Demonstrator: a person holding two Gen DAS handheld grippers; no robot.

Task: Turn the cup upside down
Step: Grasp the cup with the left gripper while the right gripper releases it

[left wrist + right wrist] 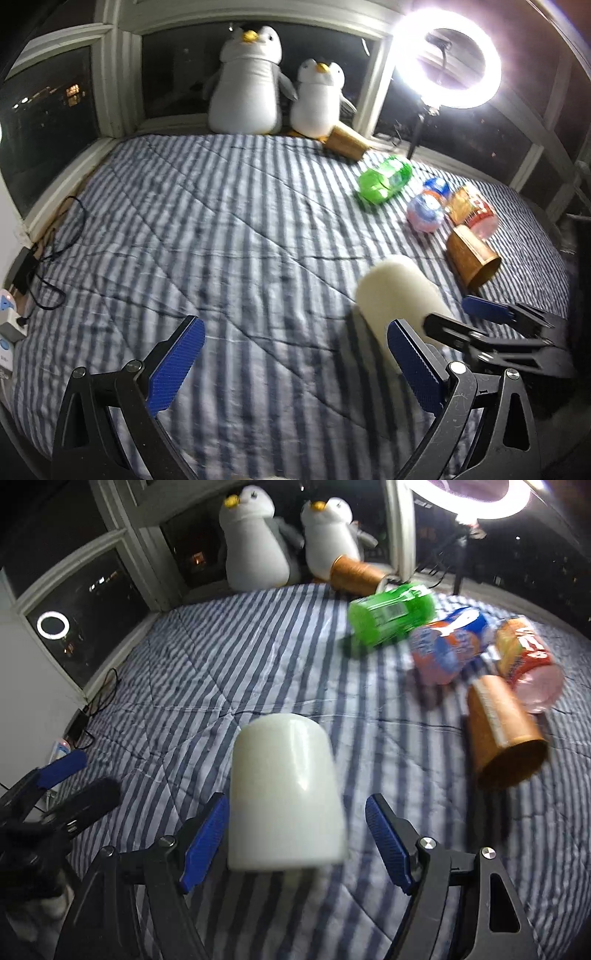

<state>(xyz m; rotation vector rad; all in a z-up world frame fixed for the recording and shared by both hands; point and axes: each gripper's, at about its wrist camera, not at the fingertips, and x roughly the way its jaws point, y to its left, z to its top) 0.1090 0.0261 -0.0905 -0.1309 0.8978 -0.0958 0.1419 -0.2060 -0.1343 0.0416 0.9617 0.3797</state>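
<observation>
White cup (284, 797) between right gripper (295, 834) fingers; touching unclear.

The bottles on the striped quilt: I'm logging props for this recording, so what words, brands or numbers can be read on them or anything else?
None can be read.
Green bottle: label with a barcode, digits blurred.
Blue-orange bottle: white lettering, smeared.
Red-yellow bottle: large white letters, illegible.
White cup and brown cup: no print visible.

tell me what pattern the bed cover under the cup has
Blue-grey and white stripes on the bed cover, clearest in the left wrist view.
</observation>
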